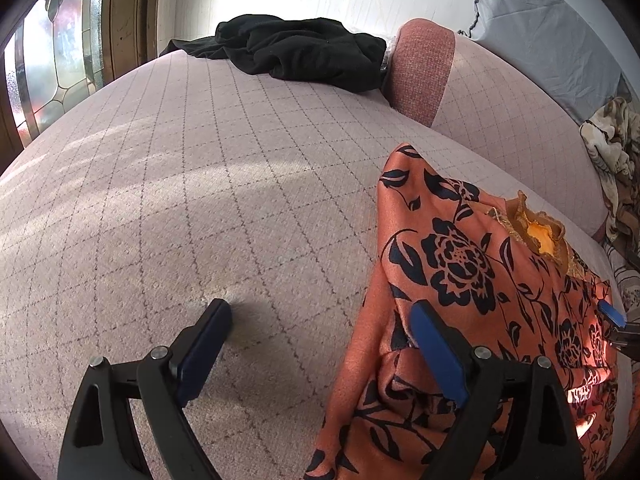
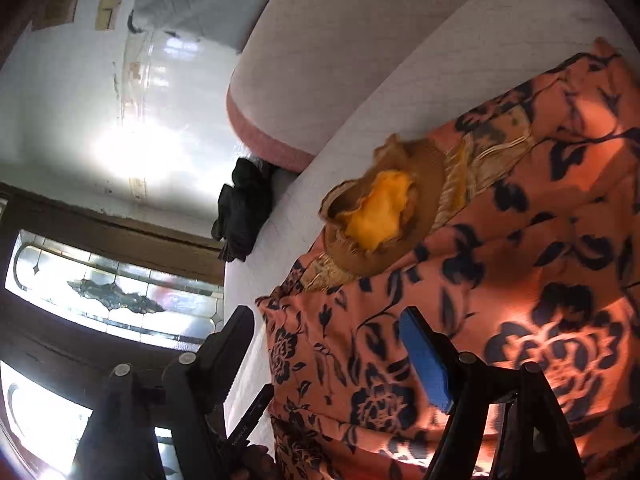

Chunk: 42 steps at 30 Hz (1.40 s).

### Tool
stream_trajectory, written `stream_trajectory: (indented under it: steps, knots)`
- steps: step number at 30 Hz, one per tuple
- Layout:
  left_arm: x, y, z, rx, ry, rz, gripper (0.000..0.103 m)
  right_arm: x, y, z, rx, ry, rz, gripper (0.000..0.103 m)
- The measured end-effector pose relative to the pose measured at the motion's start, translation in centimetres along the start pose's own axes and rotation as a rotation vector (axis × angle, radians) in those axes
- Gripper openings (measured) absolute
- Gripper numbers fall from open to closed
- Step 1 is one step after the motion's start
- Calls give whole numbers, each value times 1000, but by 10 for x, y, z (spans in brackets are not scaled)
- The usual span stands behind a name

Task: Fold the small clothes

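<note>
Since the orange satin garment with black flowers [image 1: 472, 280] lies loose on the quilted pink sofa seat [image 1: 200, 200], your left gripper [image 1: 320, 344] and right gripper [image 2: 328, 348] both gape empty, ready to pinch its edges.

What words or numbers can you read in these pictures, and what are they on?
Small pale lettering on the black bar at the bottom of the right wrist view: too small and blurred to read.
Orange flowered garment: only a flower pattern, no words.
Black garment: no writing visible.
Quilted pink cover: only grid lines, no text.
</note>
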<state>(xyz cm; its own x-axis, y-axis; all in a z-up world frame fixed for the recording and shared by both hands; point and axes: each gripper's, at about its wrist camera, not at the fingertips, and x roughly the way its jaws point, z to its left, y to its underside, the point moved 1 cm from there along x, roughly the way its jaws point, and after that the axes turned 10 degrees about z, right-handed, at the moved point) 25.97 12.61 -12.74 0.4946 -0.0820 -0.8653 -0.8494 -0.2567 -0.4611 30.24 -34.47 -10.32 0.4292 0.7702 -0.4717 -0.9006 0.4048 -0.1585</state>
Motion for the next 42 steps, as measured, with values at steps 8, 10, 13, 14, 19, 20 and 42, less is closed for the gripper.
stream_trajectory:
  steps: [8,10,13,14,19,20,42]
  knots:
    - [4,-3,-6,11,-10,1,93,-64,-44,-70,142,-36,-111,71]
    - [4,-3,-6,10,-6,-2,93,-69,-58,-58,72,20,-158,74]
    - [5,-2,-5,12,-4,-2,93,-78,-86,-95,159,108,-249,74]
    - [5,-2,-5,13,-5,-1,94,-81,-90,-111,199,30,-269,74]
    - [7,-4,-7,19,-8,3,96,-101,-74,-82,124,144,-281,74]
    - [7,-4,-6,16,-3,3,96,-107,-64,-77,122,134,-288,74]
    - [-169,119,62,-19,56,-92,96,-203,247,-36,-165,330,-227,78]
